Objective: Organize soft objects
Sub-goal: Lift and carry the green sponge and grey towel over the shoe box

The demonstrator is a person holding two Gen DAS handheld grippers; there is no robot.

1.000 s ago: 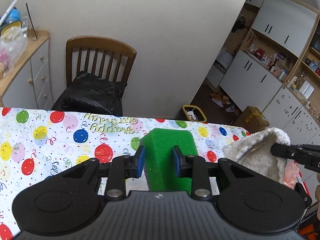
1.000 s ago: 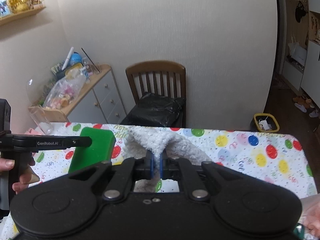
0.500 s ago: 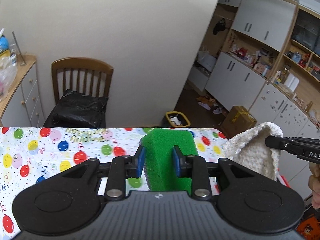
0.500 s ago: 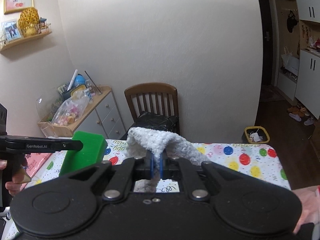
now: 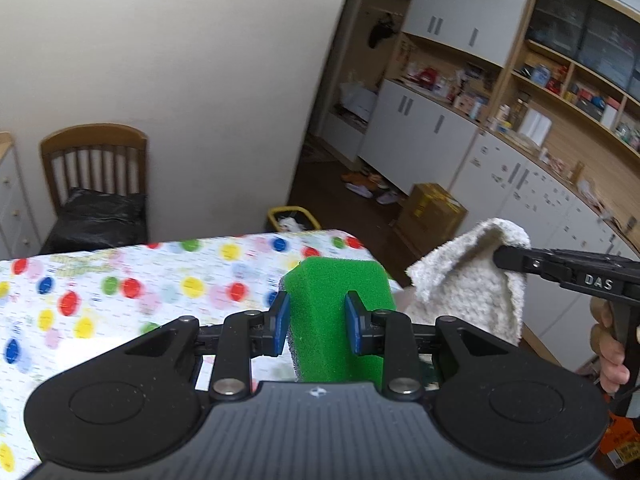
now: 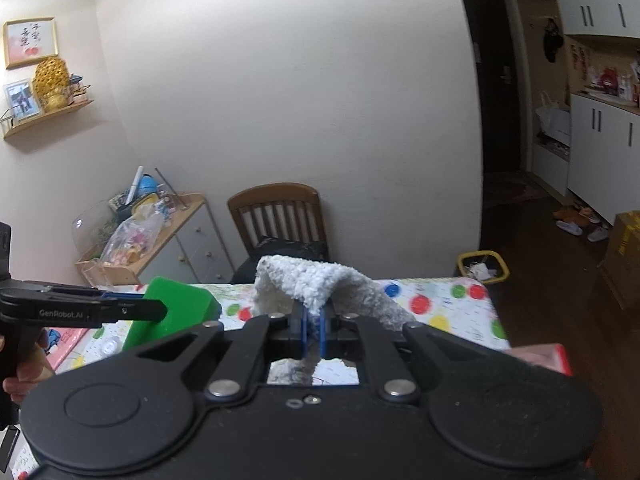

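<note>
My left gripper [image 5: 318, 322] is shut on a green sponge [image 5: 340, 292] and holds it above the right end of the balloon-print table [image 5: 120, 280]. My right gripper [image 6: 314, 330] is shut on a fluffy white cloth [image 6: 316, 284], which drapes over its fingers above the table. In the left wrist view the cloth [image 5: 472, 280] hangs from the right gripper [image 5: 500, 258] to the right of the sponge, past the table's edge. In the right wrist view the sponge [image 6: 180, 308] and the left gripper [image 6: 160, 312] are at the left.
A wooden chair [image 5: 94, 184] with a black bag stands behind the table by the wall. A drawer unit [image 6: 176, 240] with clutter is at the back left. White cupboards [image 5: 520, 168], a cardboard box [image 5: 432, 210] and a yellow bin [image 5: 292, 220] are to the right.
Both grippers have risen and swung right with their loads; the table looks lower and farther off. The sponge and cloth stay gripped.
</note>
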